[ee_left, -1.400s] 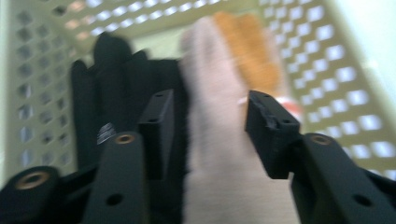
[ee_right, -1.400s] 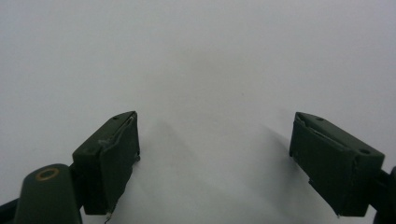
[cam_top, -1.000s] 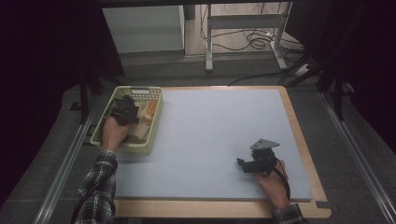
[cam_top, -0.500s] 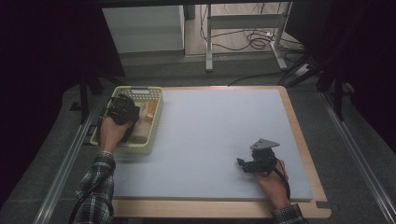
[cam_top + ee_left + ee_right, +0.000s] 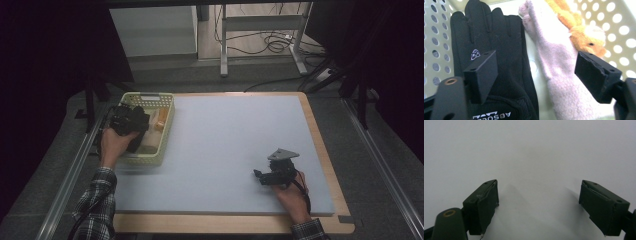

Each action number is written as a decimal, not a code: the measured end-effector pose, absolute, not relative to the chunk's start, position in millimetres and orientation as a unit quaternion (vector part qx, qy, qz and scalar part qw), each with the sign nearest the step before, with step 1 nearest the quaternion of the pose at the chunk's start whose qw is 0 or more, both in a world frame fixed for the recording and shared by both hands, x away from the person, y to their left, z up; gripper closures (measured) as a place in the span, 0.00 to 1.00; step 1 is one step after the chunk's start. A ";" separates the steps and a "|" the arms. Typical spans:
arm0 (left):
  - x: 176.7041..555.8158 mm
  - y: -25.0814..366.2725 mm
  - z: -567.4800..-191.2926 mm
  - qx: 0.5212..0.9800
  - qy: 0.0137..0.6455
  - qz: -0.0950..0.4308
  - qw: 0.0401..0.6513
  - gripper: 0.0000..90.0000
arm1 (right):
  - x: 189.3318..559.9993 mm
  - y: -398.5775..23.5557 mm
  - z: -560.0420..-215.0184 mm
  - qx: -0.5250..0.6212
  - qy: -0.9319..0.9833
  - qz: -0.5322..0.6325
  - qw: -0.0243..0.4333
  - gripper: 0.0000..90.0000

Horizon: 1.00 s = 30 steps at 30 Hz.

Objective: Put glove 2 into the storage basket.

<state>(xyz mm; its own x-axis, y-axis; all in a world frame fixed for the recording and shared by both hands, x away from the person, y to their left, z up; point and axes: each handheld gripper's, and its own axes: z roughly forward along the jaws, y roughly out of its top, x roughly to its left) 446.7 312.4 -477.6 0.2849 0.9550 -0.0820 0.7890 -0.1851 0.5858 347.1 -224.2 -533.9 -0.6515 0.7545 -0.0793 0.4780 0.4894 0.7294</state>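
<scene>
Your left gripper [image 5: 536, 75] had just been opening, grasping nothing; black glove [image 5: 496, 50] & pink glove [image 5: 554, 65] lay btw its fingers; right gripper [image 5: 539, 205] released

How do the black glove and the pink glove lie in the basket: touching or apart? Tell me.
Touching. In the left gripper view the black glove and the pink glove lie side by side, edges meeting near the fingers. The left tongs stand open above them.
</scene>
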 end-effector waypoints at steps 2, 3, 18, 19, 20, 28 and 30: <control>444.0 313.9 -476.3 0.754 0.577 0.154 0.275 0.18 | 347.0 -224.2 -533.9 0.367 0.840 0.347 0.199 0.17; 442.6 314.7 -475.7 0.753 0.576 0.154 0.278 0.17 | 347.0 -224.1 -533.9 0.367 0.840 0.347 0.199 0.17; 424.1 319.5 -466.2 0.749 0.560 0.158 0.317 0.08 | 346.9 -224.1 -533.9 0.366 0.840 0.347 0.200 0.17; 423.2 319.9 -466.1 0.748 0.560 0.158 0.319 0.08 | 346.9 -224.1 -533.9 0.366 0.840 0.347 0.200 0.17; 422.2 320.1 -466.0 0.747 0.560 0.157 0.322 0.08 | 346.9 -224.1 -533.9 0.366 0.840 0.347 0.200 0.17; 413.6 321.9 -465.6 0.751 0.553 0.158 0.324 0.07 | 346.8 -224.1 -533.9 0.366 0.840 0.347 0.200 0.17; 411.4 322.1 -465.3 0.753 0.551 0.160 0.324 0.06 | 346.8 -224.1 -533.9 0.366 0.840 0.347 0.201 0.17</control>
<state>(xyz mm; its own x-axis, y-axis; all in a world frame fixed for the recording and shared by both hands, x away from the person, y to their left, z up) 411.4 322.1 -465.3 0.3425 0.9323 -0.1159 0.7252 -0.1839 0.6635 346.8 -224.1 -533.9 -0.6512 0.7544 -0.0828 0.4758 0.4908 0.7299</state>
